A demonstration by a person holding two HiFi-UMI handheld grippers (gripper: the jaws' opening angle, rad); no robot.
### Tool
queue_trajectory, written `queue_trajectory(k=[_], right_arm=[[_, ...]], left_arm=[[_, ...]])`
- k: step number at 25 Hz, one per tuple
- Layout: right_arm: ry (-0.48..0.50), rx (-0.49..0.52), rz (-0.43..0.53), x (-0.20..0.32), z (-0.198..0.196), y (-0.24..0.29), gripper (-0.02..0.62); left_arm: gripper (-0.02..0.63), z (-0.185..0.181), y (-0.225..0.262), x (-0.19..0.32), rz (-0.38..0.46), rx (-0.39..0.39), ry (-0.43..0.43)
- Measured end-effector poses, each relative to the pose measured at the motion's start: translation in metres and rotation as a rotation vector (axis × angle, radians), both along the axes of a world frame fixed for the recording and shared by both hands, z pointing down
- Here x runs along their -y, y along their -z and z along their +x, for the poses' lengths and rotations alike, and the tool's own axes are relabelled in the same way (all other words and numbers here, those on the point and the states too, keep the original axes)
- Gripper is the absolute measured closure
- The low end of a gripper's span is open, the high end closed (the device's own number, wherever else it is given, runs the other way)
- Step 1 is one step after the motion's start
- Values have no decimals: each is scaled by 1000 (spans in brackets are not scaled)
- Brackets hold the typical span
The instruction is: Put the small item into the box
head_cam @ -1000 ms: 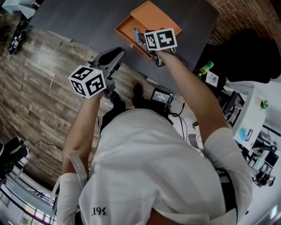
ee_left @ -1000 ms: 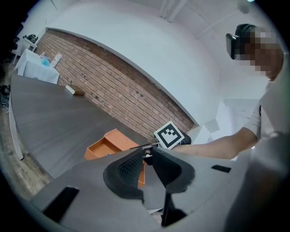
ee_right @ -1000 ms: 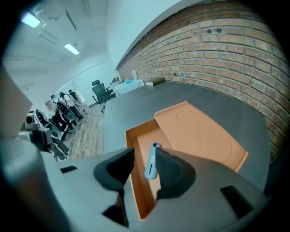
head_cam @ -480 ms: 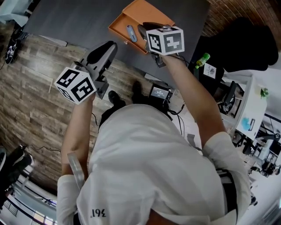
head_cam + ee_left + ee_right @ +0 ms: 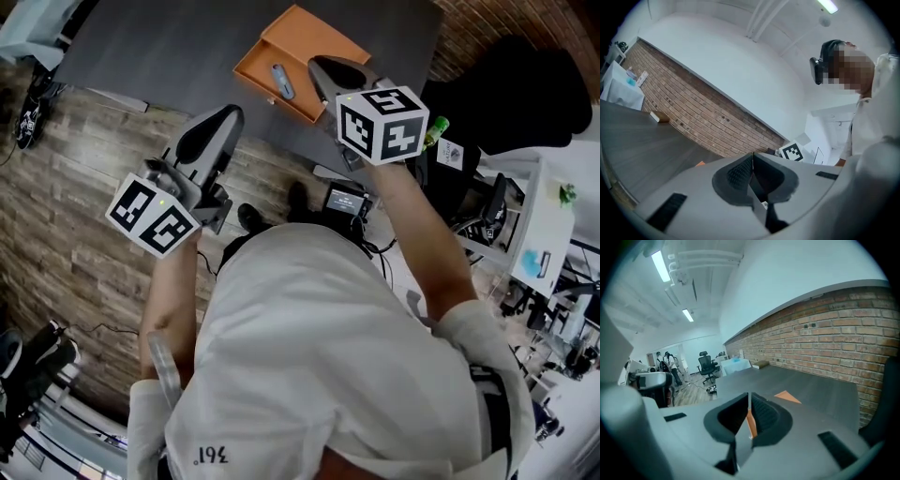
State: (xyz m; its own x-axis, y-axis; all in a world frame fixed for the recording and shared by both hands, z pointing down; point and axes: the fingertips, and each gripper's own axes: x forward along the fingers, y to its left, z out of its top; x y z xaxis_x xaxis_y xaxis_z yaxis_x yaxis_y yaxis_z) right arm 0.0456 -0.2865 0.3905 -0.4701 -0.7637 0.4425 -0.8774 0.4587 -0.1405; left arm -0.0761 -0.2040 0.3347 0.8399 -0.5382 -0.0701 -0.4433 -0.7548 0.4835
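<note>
The orange box [image 5: 314,42] lies open on the dark bench [image 5: 169,42], close to its near edge and towards its right end. The small item [image 5: 281,81], a grey-blue oblong, lies inside the box, in the tray part nearest the bench's near edge, and nothing touches it.

The right hand-held gripper [image 5: 319,64] points at the box's near right side. In the head view its tip overlaps the box edge just beside the item; its height above the box cannot be told. In the right gripper view the right hand-held gripper [image 5: 749,394] has its jaws narrowed to a slit and closing. Nothing is between them, and only orange box surface shows through the gap.

The left hand-held gripper [image 5: 228,114] is held off the bench, over the wood floor [image 5: 66,169] beside the near edge. In its own view the left hand-held gripper [image 5: 752,154] has its jaws together and holds nothing.
</note>
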Motion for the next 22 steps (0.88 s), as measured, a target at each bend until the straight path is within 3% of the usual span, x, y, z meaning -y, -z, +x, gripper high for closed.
queue_trajectory(k=[10,22], right_arm=[[-1,109,70,-41,0,43,577],[4,157,87,-82,14,43,580]], left_arm=[[597,-8,25,-24,43,-33,-7],[597,-9,16,-59,3,-26,-42]])
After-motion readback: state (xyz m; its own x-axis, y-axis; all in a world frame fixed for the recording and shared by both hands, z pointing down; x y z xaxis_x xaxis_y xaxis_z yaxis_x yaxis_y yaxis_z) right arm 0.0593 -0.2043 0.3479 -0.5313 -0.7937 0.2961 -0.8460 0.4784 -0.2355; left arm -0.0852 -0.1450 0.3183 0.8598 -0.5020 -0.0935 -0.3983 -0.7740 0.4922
